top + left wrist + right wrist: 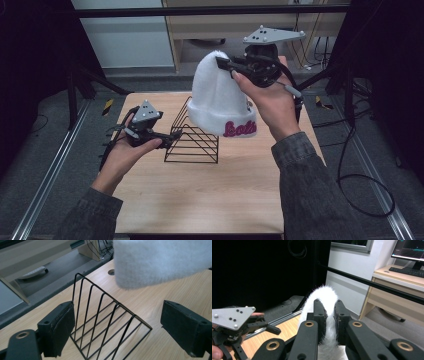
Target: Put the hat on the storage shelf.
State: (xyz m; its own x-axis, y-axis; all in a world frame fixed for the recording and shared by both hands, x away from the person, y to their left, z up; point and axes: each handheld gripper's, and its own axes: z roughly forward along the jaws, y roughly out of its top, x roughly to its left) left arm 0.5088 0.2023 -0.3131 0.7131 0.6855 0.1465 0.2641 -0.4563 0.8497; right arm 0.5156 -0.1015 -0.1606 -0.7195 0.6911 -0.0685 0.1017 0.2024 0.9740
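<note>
White fuzzy beanie [218, 95]: light, soft, floppy, won't slip on the pads; crown is the sensible pinch point. Right claw [231, 66] is closed on that crown, fabric bunched between the jaws, hat hanging cuff-down above the black wire rack [195, 137] on the bench [200, 195]. Left claw [117, 327] spread wide, holding nothing, rack between its jaws, hat just above and ahead
</note>
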